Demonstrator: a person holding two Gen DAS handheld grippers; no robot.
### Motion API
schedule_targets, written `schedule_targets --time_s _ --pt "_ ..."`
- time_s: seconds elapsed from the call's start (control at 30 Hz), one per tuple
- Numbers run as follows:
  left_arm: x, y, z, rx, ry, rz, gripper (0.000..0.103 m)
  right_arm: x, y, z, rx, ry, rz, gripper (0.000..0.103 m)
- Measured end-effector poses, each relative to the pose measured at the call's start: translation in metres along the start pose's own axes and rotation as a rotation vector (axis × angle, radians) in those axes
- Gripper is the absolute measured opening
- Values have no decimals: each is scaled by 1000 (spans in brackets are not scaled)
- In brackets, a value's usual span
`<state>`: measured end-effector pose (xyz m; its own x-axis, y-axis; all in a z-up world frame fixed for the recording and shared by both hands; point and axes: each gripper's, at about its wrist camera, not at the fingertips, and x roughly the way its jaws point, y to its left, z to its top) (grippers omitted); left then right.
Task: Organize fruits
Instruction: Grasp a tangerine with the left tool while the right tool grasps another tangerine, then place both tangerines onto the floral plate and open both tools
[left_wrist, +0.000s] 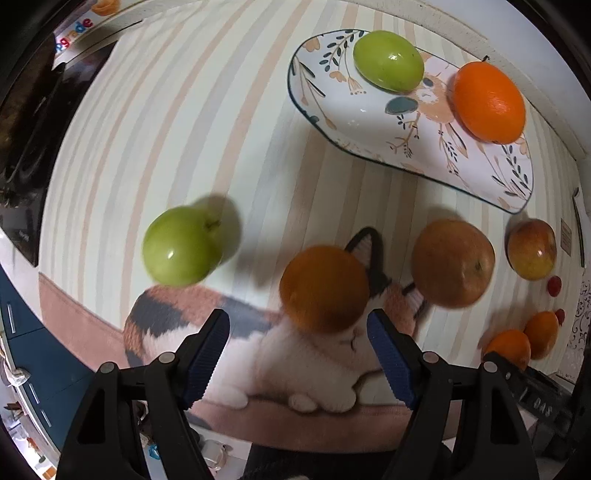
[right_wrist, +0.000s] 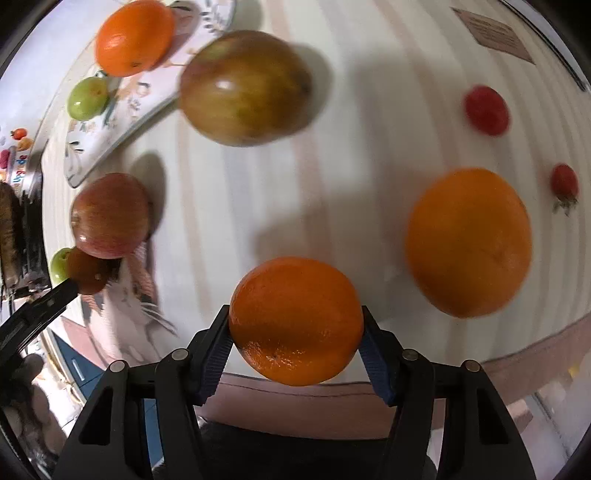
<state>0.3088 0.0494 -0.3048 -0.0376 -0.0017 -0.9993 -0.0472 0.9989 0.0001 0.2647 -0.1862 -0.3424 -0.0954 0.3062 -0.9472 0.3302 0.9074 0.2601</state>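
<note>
A round glossy orange (right_wrist: 295, 321) is gripped between the pads of the right claw (right_wrist: 295, 332), above the striped cloth-covered surface (right_wrist: 258, 192). The left claw (left_wrist: 298, 332) is held wide open and empty, just short of a dull orange fruit (left_wrist: 324, 288).

We see bright overhead light, glare spots on the green fruit (left_wrist: 388, 61), soft shadows, motion blur on the apple (right_wrist: 245, 88), and heavy fisheye bending at edges.

Glossy ceramic plate (left_wrist: 354, 122); matt woven mat (left_wrist: 192, 122); ribbed fingers (right_wrist: 375, 363).
</note>
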Motion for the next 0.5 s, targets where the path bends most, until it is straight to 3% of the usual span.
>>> schedule_targets --time_s 0.17,0.27,0.5 --pt "17 -5 16 8 17 -14 74 4 22 8 -38 -13 -26 67" --pt "23 -8 19 22 8 -31 53 4 27 13 -40 -15 -35 67" --pt "29 -20 20 76 6 5 54 5 26 17 -40 -7 -42 67"
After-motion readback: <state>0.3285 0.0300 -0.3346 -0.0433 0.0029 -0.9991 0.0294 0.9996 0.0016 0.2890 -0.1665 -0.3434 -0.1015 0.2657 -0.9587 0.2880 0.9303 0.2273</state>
